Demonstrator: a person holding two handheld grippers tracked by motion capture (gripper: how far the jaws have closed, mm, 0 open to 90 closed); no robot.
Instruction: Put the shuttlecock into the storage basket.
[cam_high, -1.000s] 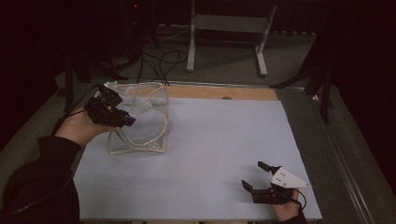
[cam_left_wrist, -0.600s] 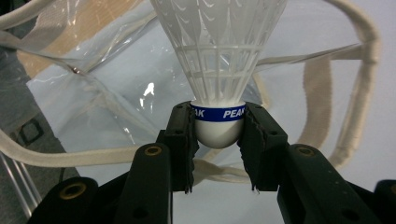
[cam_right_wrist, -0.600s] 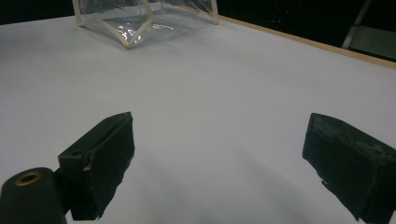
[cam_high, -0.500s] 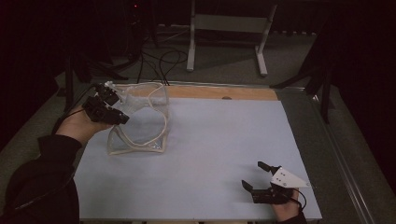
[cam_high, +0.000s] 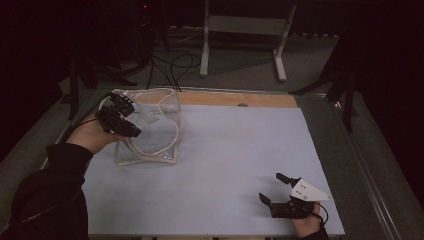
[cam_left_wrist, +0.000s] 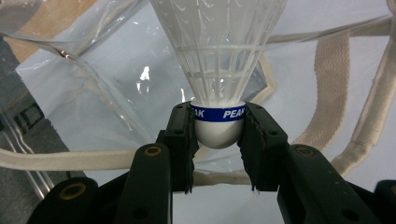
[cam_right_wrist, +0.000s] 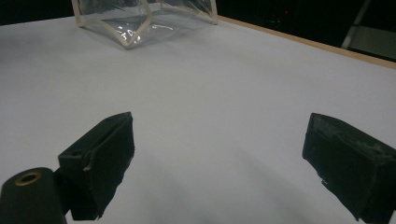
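Clear plastic forms the walls of the tote bag (cam_high: 150, 130), which stands at the far left of the pale surface (cam_high: 225, 165) with its cream webbing trim and handles. My left tool (cam_left_wrist: 218, 135) holds a white shuttlecock (cam_left_wrist: 218, 56): both jaws are closed on the rounded cork base, and the feather skirt points away from the tool toward the bag. The shuttlecock's long axis runs in line with the tool's own axis. In the left gripper view the bag's clear wall and webbing lie directly beyond the skirt, so I judge that the shuttlecock is at the bag's mouth. A blue band around the base reads "PEAK" twice; any further letters are hidden by the jaws. My left hand (cam_high: 92, 136) is by far the nearer to the bag. My right tool (cam_high: 280, 192) rests at the near right of the surface, well apart from the bag, jaws spread wide and holding nothing.
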